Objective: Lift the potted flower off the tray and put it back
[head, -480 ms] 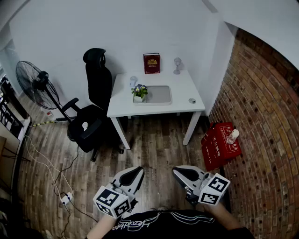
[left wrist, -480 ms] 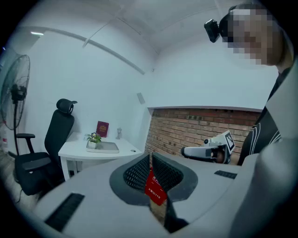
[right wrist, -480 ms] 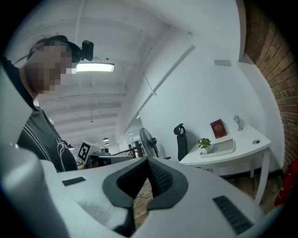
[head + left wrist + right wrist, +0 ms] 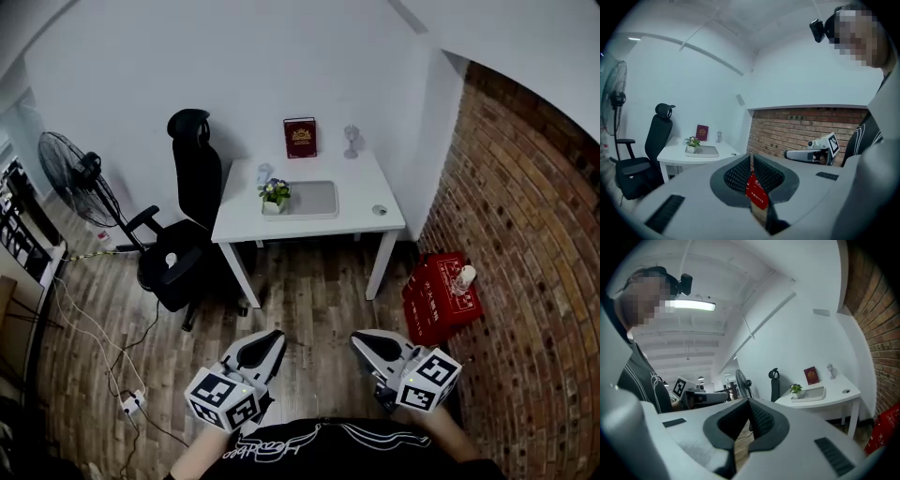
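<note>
Well, we saw the potted flower (image 4: pixel 275 194) standing at the left end of the tray (image 4: pixel 319 199) on the white table (image 4: pixel 367 192), far across the floor from us. We judged it light but fragile: a small stiff pot with soft leaves and blooms on top, likely to tip if tilted. The best hold looked like the pot's sides, below the foliage. The tray held only that pot. The left gripper (image 4: pixel 274 339) and right gripper (image 4: pixel 360 343) were both closed on nothing, well apart from the table.

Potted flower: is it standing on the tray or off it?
On it. The potted flower stands upright at the left end of the tray, on the table.
</note>
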### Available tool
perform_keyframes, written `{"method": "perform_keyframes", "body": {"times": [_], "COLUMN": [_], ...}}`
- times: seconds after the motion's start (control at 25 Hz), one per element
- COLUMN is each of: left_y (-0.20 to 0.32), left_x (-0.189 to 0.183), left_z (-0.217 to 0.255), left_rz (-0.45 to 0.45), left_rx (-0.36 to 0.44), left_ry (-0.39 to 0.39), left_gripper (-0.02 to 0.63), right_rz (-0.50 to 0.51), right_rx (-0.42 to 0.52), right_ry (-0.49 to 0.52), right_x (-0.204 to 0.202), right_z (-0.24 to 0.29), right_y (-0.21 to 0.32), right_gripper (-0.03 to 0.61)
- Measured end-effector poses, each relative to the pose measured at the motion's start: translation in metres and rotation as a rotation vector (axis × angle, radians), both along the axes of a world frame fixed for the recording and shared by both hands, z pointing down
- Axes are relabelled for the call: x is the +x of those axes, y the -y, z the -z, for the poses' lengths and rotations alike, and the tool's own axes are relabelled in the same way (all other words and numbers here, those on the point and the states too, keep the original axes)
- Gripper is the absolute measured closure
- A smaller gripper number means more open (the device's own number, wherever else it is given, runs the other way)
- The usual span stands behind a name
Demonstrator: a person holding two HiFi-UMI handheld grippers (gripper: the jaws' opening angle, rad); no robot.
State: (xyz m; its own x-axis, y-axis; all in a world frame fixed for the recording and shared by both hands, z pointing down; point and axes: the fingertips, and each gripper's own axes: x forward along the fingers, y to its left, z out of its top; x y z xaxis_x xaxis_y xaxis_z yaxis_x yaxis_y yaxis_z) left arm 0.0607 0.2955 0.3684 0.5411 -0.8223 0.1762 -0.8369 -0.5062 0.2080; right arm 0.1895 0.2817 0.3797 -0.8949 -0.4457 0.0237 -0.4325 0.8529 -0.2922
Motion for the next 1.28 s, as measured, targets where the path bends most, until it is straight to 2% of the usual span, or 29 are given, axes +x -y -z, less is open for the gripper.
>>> {"method": "perform_keyframes", "body": {"times": [0.16,0.28,0.36,0.4,0.56,0.88,1.28], "left_y": [0.003,0.006,0.012,0.017,0.037,0.111,0.265], "left_x": [-0.005,-0.010,-0.012,-0.014,-0.025,-0.050,-0.104], "left_z": [-0.002,-0.002,-0.002,-0.003,-0.007,-0.040,-0.070], "left_rz": [0.073,0.083,0.072,0.075,0.103,0.105,0.069], "left_rx": [0.015,0.049,0.046,0.043,0.060,0.025,-0.037], "left_ry": [-0.005,0.014,0.025,0.028,0.031,0.050,0.053], "left_gripper": [0.568,0.554,0.429,0.389,0.314,0.275,0.270], "right_rz": [0.031,0.036,0.039,0.044,0.050,0.014,-0.026], "right_rx": [0.012,0.008,0.006,0.007,0.017,-0.017,-0.064], "right_ry": [0.003,0.001,0.004,0.006,0.015,0.001,-0.049], "right_x": [0.003,0.002,-0.001,-0.002,-0.005,-0.024,-0.083], "right_z": [-0.001,-0.005,-0.007,-0.007,-0.010,-0.027,-0.030], "right_y": [-0.005,-0.003,-0.001,0.001,0.015,0.078,0.226], "right_gripper": [0.577,0.577,0.577,0.577,0.577,0.577,0.577]}}
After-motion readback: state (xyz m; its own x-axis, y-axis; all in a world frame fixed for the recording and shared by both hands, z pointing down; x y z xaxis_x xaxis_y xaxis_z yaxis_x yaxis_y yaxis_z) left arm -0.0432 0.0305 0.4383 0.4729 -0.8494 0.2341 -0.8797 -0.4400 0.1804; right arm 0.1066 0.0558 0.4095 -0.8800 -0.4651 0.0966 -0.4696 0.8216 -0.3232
